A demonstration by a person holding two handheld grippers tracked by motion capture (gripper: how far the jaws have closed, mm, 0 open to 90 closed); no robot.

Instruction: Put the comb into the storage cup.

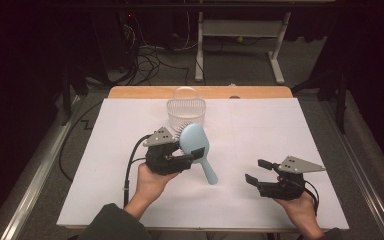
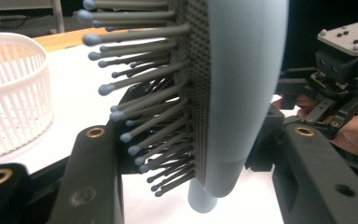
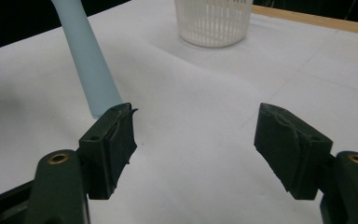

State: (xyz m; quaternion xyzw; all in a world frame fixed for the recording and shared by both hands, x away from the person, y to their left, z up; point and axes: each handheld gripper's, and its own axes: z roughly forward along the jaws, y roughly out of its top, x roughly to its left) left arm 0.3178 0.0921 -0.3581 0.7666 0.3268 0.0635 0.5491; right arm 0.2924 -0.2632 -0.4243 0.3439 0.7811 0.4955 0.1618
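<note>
Hairbrush [image 1: 196, 142] beside white basket [image 1: 186, 111]

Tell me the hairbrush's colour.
Light blue hairbrush with grey bristles, clearest in the left gripper view.

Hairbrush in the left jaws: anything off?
Grip is odd: the left gripper clamps the light blue hairbrush across its bristled head, not the handle, which sticks out free. Right gripper is open, empty.

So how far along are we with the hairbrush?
Picked up: the left tool is shut on the blue hairbrush, holding it off the table by its head. The right tool is open, with nothing between its pads. Left, probably: getting it into the white basket.
</note>
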